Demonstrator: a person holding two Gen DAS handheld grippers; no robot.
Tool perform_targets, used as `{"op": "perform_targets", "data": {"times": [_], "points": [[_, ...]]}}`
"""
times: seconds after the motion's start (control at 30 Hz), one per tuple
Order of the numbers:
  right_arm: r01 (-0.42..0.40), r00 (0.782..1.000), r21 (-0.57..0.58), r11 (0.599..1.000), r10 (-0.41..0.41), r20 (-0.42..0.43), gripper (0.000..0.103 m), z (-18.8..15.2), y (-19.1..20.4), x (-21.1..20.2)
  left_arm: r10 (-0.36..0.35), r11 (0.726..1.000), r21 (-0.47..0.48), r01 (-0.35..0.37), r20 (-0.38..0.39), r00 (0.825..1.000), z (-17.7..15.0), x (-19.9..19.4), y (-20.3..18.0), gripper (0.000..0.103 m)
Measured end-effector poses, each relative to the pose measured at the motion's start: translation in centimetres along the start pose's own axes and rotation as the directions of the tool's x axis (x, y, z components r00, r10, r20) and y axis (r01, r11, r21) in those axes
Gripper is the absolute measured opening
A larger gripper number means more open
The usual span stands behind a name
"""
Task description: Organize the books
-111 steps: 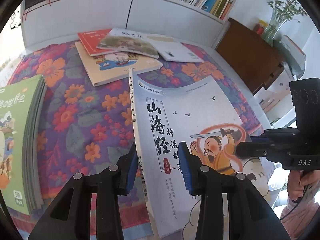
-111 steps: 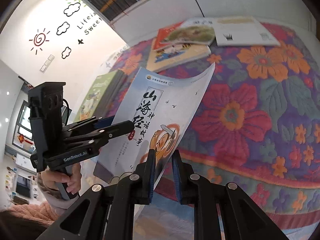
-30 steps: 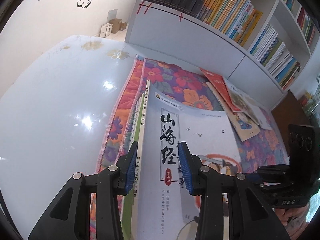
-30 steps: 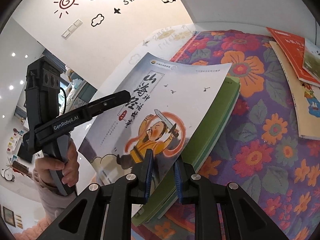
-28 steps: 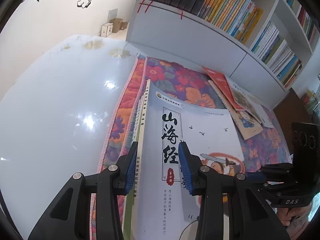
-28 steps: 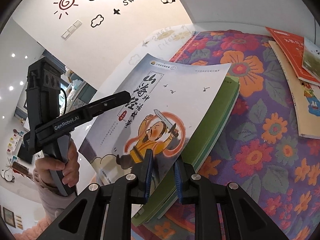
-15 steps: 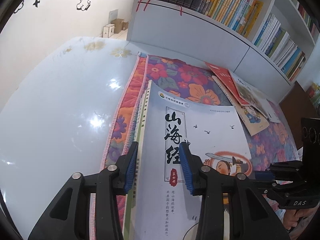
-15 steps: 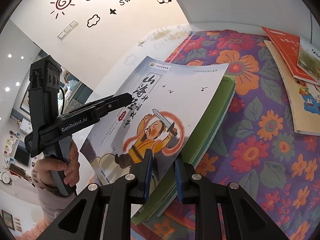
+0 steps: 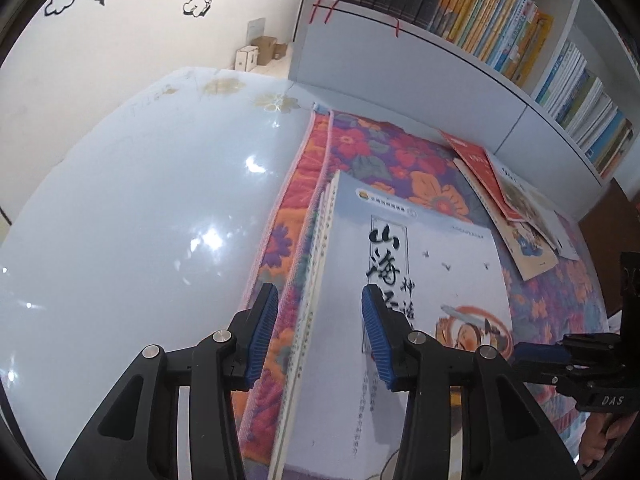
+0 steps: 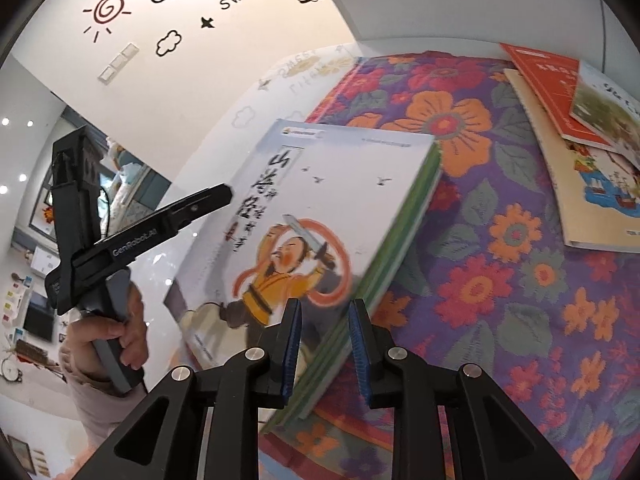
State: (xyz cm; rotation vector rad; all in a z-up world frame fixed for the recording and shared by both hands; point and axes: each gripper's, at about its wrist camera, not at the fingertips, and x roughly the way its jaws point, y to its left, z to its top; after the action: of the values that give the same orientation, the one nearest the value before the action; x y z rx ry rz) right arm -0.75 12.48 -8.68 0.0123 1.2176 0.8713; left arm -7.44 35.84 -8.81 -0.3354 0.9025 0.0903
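Note:
A pale blue book (image 9: 432,264) with black Chinese title and a warrior in yellow lies on top of a stack of green books (image 10: 404,240) at the left edge of a floral mat (image 10: 500,280). My left gripper (image 9: 316,332) straddles the book's spine; its jaws are opening and neither pad presses on it. My right gripper (image 10: 324,340) sits over the book's near right edge (image 10: 332,184) and the stack's edge; its jaws are opening too, with clear gaps at the pads. Each gripper shows in the other's view: the left gripper (image 10: 224,194), the right gripper (image 9: 520,350).
Several loose picture books (image 9: 512,208), a red one (image 10: 540,76) among them, overlap at the mat's far right. A glossy white tabletop (image 9: 140,200) spreads left of the mat. A white bookshelf (image 9: 480,20) full of upright books runs along the back.
The blue book has settled flatter onto the green stack. Both grippers' jaws have widened off it. Both views have tilted slightly.

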Motion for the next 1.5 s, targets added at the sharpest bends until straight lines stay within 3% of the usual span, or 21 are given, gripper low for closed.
{"op": "perform_targets", "data": {"times": [0.17,0.23,0.53,0.67,0.8,1.0,1.13,1.3,1.5], "points": [[-0.025,0.999,0.004,1.0,0.026,-0.034,0.023,-0.4,0.0,0.6,-0.019,1.0,0.014,0.019,-0.048,0.999,-0.6,0.7,-1.0,0.046],[-0.027,0.999,-0.006,1.0,0.026,-0.041,0.024,-0.5,0.4,0.8,0.01,1.0,0.03,-0.009,-0.048,0.999,-0.6,0.8,-1.5,0.047],[-0.066,0.997,0.026,0.997,0.067,-0.034,0.026,-0.1,-0.4,0.8,0.024,0.999,-0.024,-0.026,-0.059,0.998,-0.4,0.6,-1.3,0.047],[-0.074,0.997,0.038,0.997,0.074,-0.01,0.026,-0.1,-1.3,-0.9,0.06,0.998,0.001,-0.06,-0.02,0.998,0.5,-0.6,-2.8,0.047],[-0.051,0.997,0.062,0.997,0.048,0.052,0.026,0.0,-3.6,-4.5,0.031,0.998,0.051,-0.032,0.021,0.999,2.2,-1.9,-6.3,0.047],[0.001,0.984,0.152,0.988,-0.028,0.176,0.026,-0.2,-10.1,-12.2,-0.063,0.989,0.135,0.054,0.064,0.996,4.5,-2.1,-15.3,0.047],[0.03,0.962,0.271,0.962,-0.101,0.253,0.026,-1.6,-17.0,-17.6,-0.132,0.973,0.198,0.12,0.051,0.99,4.5,-0.5,-22.2,0.047],[0.071,0.94,0.411,0.909,-0.198,0.276,0.028,-4.1,-26.6,-23.0,-0.212,0.939,0.281,0.199,0.015,0.977,3.7,2.7,-31.6,0.047],[-0.012,0.942,0.573,0.819,-0.183,0.282,0.028,-6.4,-36.7,-25.0,-0.269,0.894,0.367,0.256,-0.018,0.963,2.9,8.2,-40.5,0.047]]}}
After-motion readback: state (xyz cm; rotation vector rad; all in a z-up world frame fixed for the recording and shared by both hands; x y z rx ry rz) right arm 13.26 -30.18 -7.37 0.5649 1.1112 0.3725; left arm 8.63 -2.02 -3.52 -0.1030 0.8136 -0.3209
